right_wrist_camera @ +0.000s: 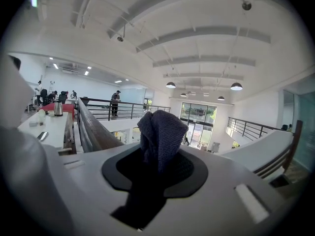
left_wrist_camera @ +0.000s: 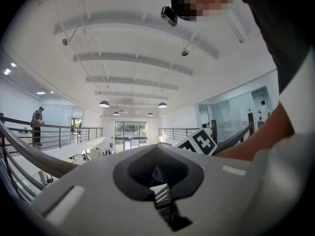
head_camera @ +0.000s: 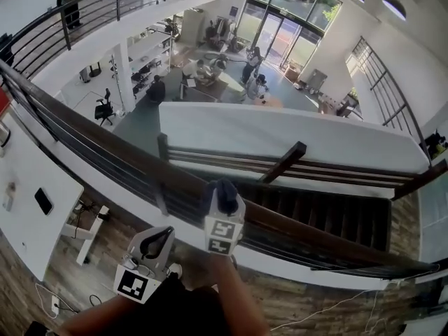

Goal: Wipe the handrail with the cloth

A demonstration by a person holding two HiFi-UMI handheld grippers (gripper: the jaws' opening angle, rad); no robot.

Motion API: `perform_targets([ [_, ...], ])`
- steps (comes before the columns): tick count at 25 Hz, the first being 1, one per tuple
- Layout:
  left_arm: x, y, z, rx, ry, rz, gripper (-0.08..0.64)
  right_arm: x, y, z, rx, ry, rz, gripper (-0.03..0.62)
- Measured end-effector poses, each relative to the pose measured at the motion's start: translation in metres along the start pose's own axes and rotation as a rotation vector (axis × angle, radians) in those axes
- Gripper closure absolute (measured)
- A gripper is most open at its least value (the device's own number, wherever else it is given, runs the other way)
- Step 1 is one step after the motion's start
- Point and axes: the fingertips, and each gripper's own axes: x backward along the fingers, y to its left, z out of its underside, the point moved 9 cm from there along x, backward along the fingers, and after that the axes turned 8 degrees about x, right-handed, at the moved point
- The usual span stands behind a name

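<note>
Gripping a dark blue-grey knitted cloth (right_wrist_camera: 160, 132) in the white plastic right gripper (head_camera: 223, 205), clamped tight on its lower folds, at the long dark brown wooden handrail (head_camera: 91, 126) of a mezzanine. Bunched into an upright, rounded wad above the black jaw pads, the rest sunk in the dark slot between them. Seen from the head view lying over the rail's near edge; impossible to tell whether touching the wood or hanging just above it. Holding the white plastic left gripper (head_camera: 159, 241) lower and nearer the body, short of the rail, jaws drawn together on nothing.

Judged as the opening of a wiping pass, with no stretch of rail visibly covered yet. To do it well: tilt the wad down until pressed flat on the crown of the rail, then draw along its length in one long stroke, following the slope rather than dabbing. Press lightly enough for the soft knit to spread and wrap the rounded edges, yet with enough fabric underneath to stop the hard plastic jaws scraping the finish.

Broad, smooth and faintly glossy on top, by the look of the right gripper view, and likely to let the ribbed, pliant fabric slide easily. Beneath, thin black horizontal metal bars (head_camera: 63, 135), apart from the cloth and outside the task as worded.
</note>
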Motion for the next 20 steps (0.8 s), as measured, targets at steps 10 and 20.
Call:
perform_targets([
  [10,-0.002,-0.019,0.004,0.002,0.026,0.078,0.561,0.019,-0.030,0.017,-0.031,0.026,0.077,0.480],
  [20,-0.010,-0.040,0.007,0.010,0.051,0.113,0.561,0.037,-0.059,0.031,-0.067,0.045,0.127,0.481],
])
